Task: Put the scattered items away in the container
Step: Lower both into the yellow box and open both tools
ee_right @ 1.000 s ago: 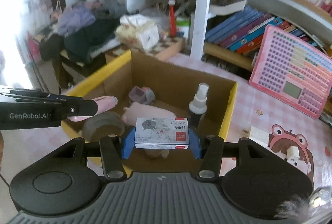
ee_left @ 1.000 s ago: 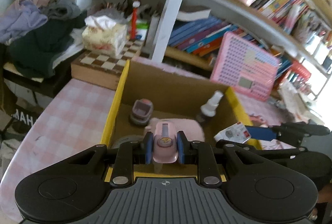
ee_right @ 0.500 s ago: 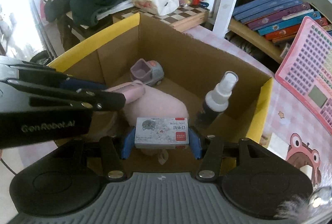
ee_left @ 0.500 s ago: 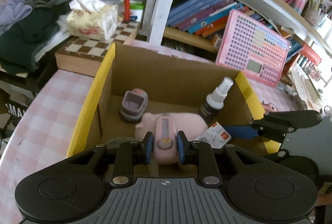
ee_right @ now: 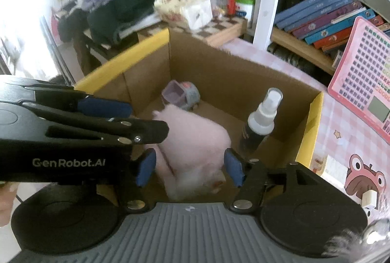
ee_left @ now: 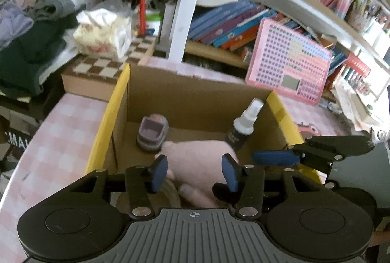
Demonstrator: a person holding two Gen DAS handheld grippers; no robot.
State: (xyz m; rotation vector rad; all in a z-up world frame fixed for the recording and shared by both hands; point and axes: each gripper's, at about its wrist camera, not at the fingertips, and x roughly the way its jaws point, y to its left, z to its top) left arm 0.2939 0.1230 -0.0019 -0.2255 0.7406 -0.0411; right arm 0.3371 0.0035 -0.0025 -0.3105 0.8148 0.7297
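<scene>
Both grippers are seen spread wide and empty above the cardboard box (ee_left: 195, 102), which stands on the pink-checked worktop (ee_left: 61, 136) near its left edge. Nothing is held between the pads of the left gripper (ee_left: 193, 173) or of the right gripper (ee_right: 190, 169). Inside the box, a pink plush toy (ee_right: 195, 141) is shown lying across the middle of the floor, a small toy car (ee_right: 181, 95) near the far left corner and a spray bottle (ee_right: 262, 121) upright against the right wall. The release step is judged to be in hand, with both loads apparently let go into the box. A lift clear of the box walls is called for next, then a search of the worktop; a small white item (ee_right: 369, 197) is seen near the worktop's right edge.
</scene>
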